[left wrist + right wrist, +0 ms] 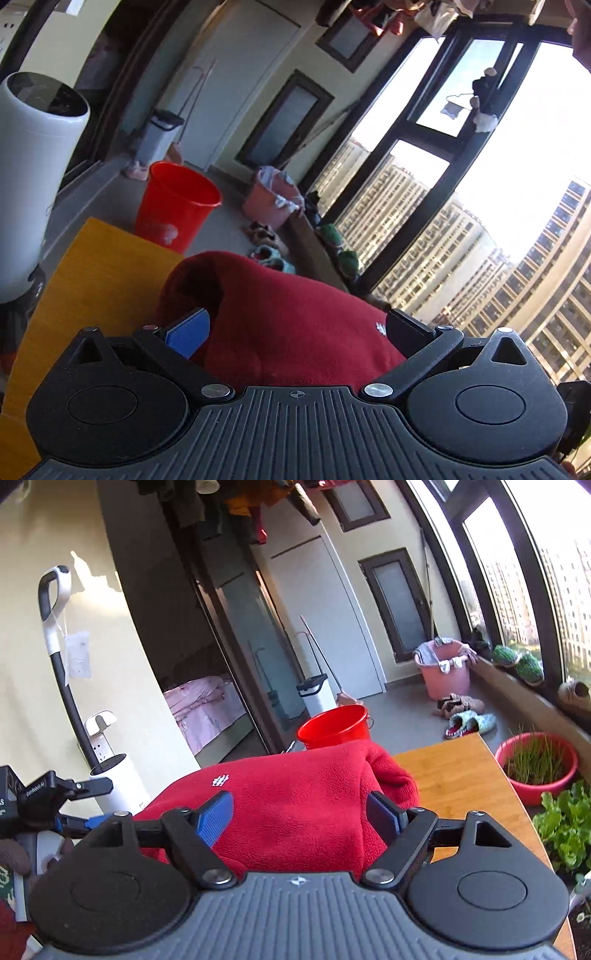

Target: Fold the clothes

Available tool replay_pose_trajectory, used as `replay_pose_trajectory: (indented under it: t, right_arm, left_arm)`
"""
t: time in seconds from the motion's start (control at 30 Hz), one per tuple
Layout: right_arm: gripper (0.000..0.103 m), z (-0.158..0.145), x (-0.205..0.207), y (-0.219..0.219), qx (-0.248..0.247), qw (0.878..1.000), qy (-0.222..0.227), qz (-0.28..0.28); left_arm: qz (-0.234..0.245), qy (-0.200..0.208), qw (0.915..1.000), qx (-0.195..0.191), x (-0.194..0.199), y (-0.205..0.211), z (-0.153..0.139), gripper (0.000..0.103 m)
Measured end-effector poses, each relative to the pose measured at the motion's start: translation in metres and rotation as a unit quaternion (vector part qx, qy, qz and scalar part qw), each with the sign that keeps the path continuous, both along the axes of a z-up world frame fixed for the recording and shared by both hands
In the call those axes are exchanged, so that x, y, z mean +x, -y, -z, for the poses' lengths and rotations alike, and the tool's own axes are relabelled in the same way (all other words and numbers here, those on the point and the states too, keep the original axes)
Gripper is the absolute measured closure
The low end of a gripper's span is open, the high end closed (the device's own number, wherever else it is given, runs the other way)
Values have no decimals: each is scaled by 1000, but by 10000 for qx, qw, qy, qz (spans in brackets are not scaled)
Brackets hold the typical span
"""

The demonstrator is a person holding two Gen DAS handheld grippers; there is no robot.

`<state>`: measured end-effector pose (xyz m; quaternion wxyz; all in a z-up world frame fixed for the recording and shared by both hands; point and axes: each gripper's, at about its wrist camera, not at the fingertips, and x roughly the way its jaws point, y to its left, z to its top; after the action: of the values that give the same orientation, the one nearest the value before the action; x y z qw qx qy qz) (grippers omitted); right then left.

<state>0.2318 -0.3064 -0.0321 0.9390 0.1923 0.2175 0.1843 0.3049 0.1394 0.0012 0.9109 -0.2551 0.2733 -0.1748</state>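
Observation:
A red fleece garment [288, 302] lies bunched in a thick bundle on the yellow wooden table [99, 266]. In the left wrist view my left gripper [297, 332] stands wide open around the bundle, and its blue pad [188, 332] sits at a dark fold opening. In the right wrist view the same garment [295, 775], with a small white logo, fills the gap of my right gripper [300, 816]. Those jaws also stand wide, and the blue pad [216, 818] shows its face beside the cloth. The table [461, 775] runs bare to the right.
A red bucket [334, 727] stands on the floor beyond the table, with a white cylinder appliance [33, 166] at the left. A red basin of grass [535, 760] and leafy plants [565, 830] crowd the right table edge. A pink basket [443, 672] and slippers [469, 723] sit by the window.

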Motion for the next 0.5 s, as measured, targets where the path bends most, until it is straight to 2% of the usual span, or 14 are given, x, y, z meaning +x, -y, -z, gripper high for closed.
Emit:
replay_pose_trajectory:
  t: [0.07,0.17,0.23,0.27,0.3,0.37,0.43,0.5]
  right_arm:
    - [22,19,13,5,252,9992,-314,41]
    - [17,43,35,-1,540,9962,-687,41]
    - [23,43,44,-12,483,9965,-687,-54]
    - [41,36,44,-18,327,9978,-567,-138]
    - [62,26,43,-24,203,9987,-416,-228]
    - [68,6,34,-27,99,9993,-36,-362]
    - [69,-13,20,-26,52,9983,344,-465]
    - [69,-14,12,-19,-37,9980,429,-459]
  left_arm:
    - [27,-426,9990,-155,19,-2,18,0]
    - [130,-943,9909,-947,30,-12,46,0]
    - [150,-1079,9829,-1484,22,-22,59,1]
    - [163,-998,9836,-1492,23,-22,56,13]
    - [267,-819,9849,-1501,23,-21,49,36]
    - [404,-453,9887,-1368,18,-17,29,39]
    - [596,-8,9927,-1045,5,-9,8,39]
    - [692,192,9944,-773,-12,-3,0,38]
